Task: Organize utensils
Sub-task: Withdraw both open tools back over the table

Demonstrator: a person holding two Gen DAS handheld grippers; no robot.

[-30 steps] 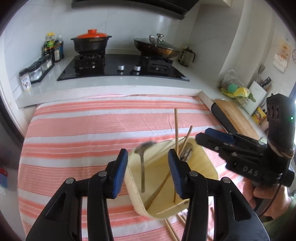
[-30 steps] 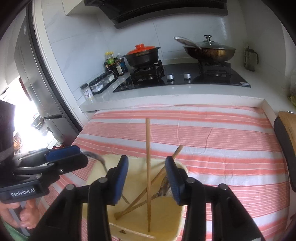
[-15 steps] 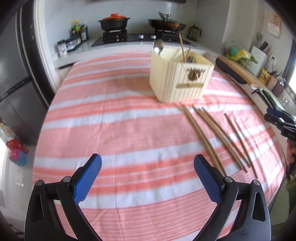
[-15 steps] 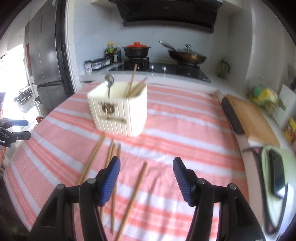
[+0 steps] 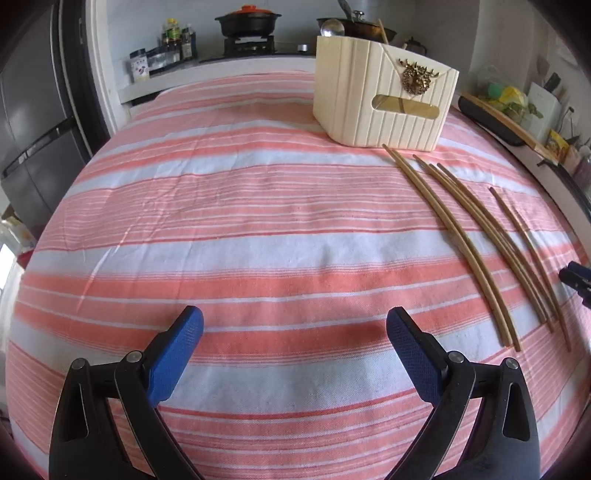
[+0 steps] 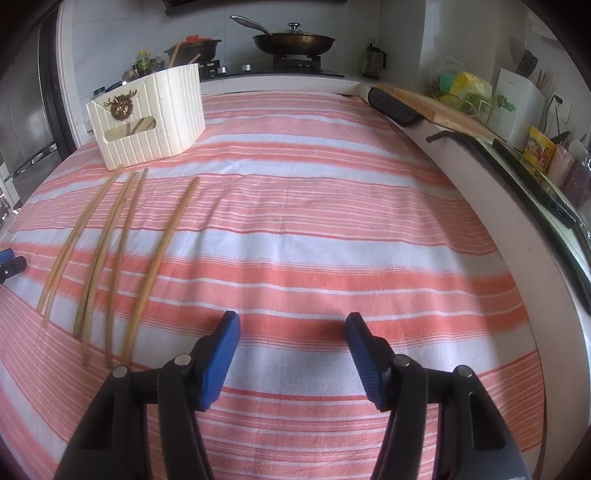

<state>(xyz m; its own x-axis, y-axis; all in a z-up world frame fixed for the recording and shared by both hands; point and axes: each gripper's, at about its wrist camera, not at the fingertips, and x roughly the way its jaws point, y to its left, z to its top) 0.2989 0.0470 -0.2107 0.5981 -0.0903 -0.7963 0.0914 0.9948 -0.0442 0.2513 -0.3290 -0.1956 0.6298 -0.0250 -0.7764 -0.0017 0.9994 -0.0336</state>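
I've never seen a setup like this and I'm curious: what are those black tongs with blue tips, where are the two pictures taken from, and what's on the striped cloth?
They are tools, not a robot: a person holds one hand-held gripper in each hand, each with a camera looking along its fingers. One picture is from the left hand-held gripper, the other from the right hand-held gripper. Both are open and hold nothing. On the striped cloth stands a cream utensil box with a spoon sticking out, and loose wooden chopsticks lie in front of it.

Bare wooden chopsticks (image 5: 458, 236) lie loose on the striped cloth (image 5: 258, 206). Just beyond them stands a cream ribbed holder (image 5: 380, 103), upright, holding a spoon (image 5: 331, 27).
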